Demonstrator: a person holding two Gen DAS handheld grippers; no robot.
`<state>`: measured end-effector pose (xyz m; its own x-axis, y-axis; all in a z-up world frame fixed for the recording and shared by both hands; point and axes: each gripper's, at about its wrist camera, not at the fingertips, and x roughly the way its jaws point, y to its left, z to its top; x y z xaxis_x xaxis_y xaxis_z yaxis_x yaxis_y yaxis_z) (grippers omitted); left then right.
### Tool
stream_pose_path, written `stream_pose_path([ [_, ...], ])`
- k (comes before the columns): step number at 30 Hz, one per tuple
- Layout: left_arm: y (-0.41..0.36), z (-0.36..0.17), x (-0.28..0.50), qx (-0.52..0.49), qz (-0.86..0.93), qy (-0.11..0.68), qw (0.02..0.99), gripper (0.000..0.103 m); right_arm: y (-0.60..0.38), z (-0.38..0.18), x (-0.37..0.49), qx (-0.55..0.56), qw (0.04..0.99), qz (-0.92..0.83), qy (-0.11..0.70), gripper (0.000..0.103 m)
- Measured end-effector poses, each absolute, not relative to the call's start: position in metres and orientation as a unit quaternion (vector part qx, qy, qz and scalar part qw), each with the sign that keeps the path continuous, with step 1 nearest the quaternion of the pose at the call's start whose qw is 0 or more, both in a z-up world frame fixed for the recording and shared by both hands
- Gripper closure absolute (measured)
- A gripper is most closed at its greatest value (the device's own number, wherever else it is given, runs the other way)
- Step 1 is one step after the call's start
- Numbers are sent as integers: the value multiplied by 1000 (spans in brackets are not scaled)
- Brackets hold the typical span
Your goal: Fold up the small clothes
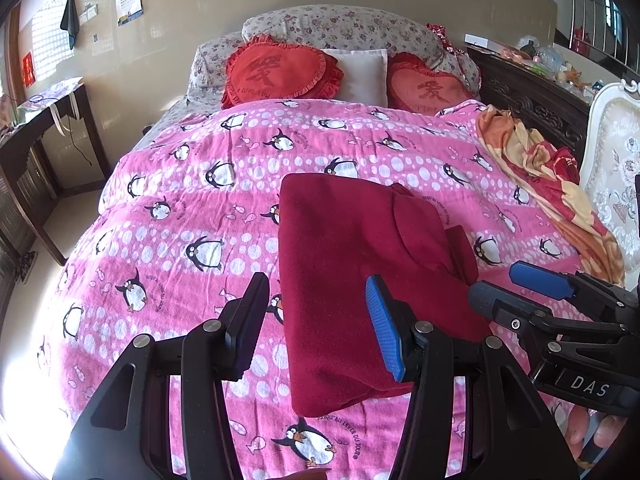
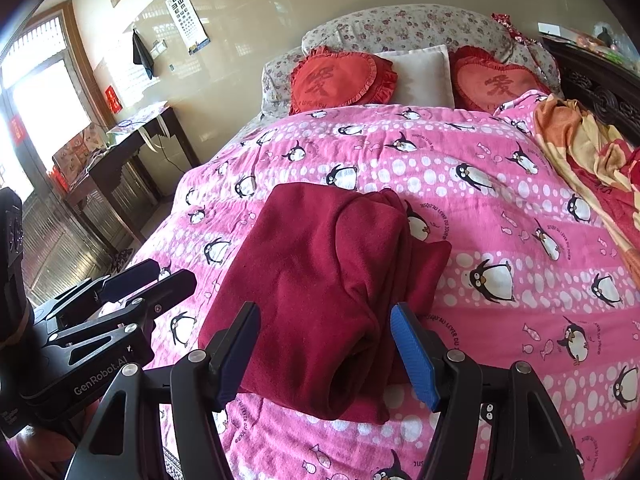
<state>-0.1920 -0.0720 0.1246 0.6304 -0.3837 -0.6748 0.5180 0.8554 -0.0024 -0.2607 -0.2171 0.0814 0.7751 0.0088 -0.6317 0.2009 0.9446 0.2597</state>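
A dark red fleece garment lies folded into a thick oblong on the pink penguin quilt. One sleeve end pokes out at its right side. My left gripper hovers open over the garment's near left edge, its right pad in front of the cloth and its left pad over the quilt. My right gripper stands open above the garment's near end, nothing pinched between its pads. Each gripper shows in the other's view: the right one at the garment's right, the left one at its left.
Two red heart cushions and a white pillow lean at the bed's head. An orange and red blanket is crumpled along the right edge, beside a white chair. A dark wooden desk stands at the left wall.
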Motion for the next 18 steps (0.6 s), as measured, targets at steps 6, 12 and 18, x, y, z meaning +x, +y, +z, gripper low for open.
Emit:
stream_pose_path([
  [6,-73,124,-193,96,-251,350,897,53,-217,79,-261,159,928,-50,333,38],
  [12,-71,122,-191,101,-256,341,899,53,-218,77,-259,160,926,-49,337,38],
  [18,-70,121,-189,100,-257,342,898,53,-218,76,-258,160,925,-49,340,38],
])
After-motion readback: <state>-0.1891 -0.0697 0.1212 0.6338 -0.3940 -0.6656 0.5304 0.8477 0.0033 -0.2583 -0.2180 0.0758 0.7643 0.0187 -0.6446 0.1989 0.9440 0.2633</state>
